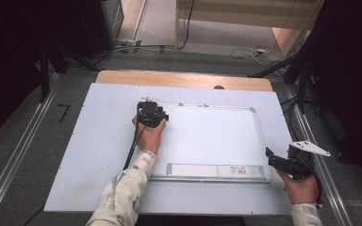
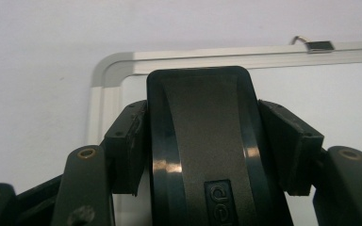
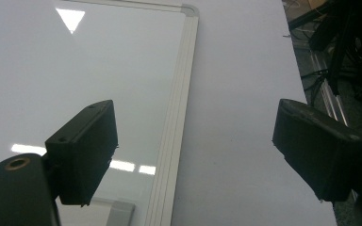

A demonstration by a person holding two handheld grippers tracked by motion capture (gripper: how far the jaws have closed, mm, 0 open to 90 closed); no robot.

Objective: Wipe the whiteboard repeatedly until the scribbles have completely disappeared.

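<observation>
Here eraser (image 2: 207, 155) sits beside whiteboard (image 2: 122, 66) corner.

Open hand-held gripper (image 3: 195, 155) over whiteboard (image 3: 75, 70) frame edge

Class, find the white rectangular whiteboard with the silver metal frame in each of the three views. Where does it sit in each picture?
High view: the white rectangular whiteboard lies flat in the centre of the picture.
Left gripper view: one corner of it sits upper middle and right, behind the black eraser held in the jaws.
Right gripper view: its surface covers the left half.
Shared landmark: the silver metal frame, with a rounded corner in every view.
</observation>
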